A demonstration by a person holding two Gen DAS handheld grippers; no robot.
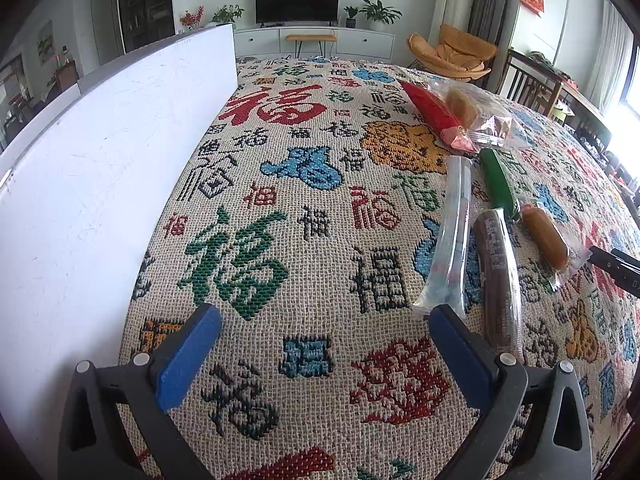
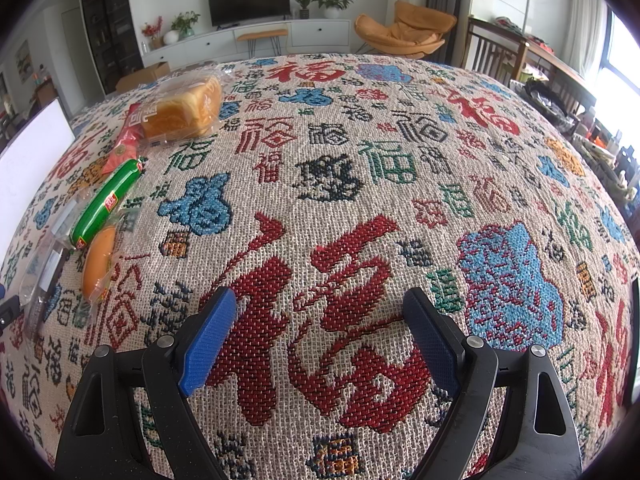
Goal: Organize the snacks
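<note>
Both the left gripper (image 1: pixel 324 356) and right gripper (image 2: pixel 320 340) hover with jaws apart and empty above the woven patterned tablecloth (image 1: pixel 304 208); slick green plastic-wrapped sausage (image 1: pixel 499 182) among the clustered snacks could slip when pinched.

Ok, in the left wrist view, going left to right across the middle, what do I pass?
White board → clear packet → brown stick → orange sausage → tip of the right tongs.
</note>
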